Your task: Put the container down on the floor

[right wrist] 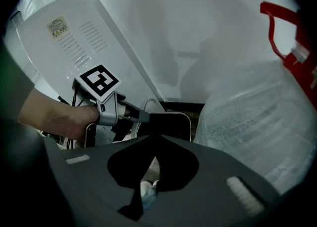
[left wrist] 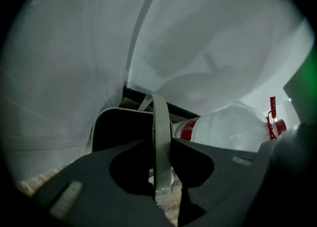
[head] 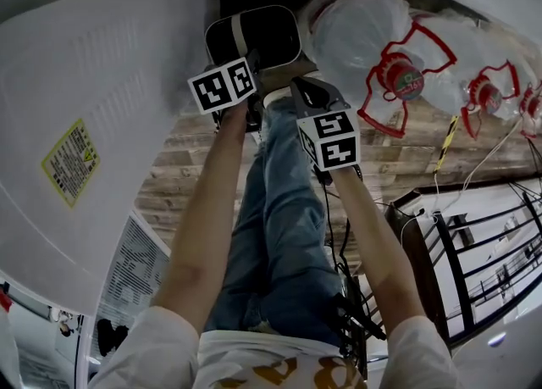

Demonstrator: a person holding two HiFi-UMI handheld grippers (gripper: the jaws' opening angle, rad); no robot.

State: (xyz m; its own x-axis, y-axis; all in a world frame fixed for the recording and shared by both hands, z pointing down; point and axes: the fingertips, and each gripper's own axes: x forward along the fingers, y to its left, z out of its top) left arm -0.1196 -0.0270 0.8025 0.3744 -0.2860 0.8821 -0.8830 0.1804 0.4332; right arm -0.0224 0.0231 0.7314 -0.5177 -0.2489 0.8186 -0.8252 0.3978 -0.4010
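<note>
The container (head: 269,36) is a dark bin with a pale rim and a pale strap handle (left wrist: 161,132). It is low over the wooden floor (head: 398,163) by the wall; whether it touches the floor I cannot tell. My left gripper (head: 243,82) is shut on the handle, which runs upright between its jaws in the left gripper view (left wrist: 161,171). My right gripper (head: 306,91) hangs just right of the bin, shut with nothing in it (right wrist: 157,139). Its view shows the bin (right wrist: 173,124) and the left gripper (right wrist: 134,115) ahead.
Big clear water jugs (head: 364,36) with red caps and handles lie right of the bin, close to my right gripper (right wrist: 257,122). A white appliance (head: 93,125) with a yellow label fills the left. A dark rack (head: 474,252) stands at the right. The person's legs are below.
</note>
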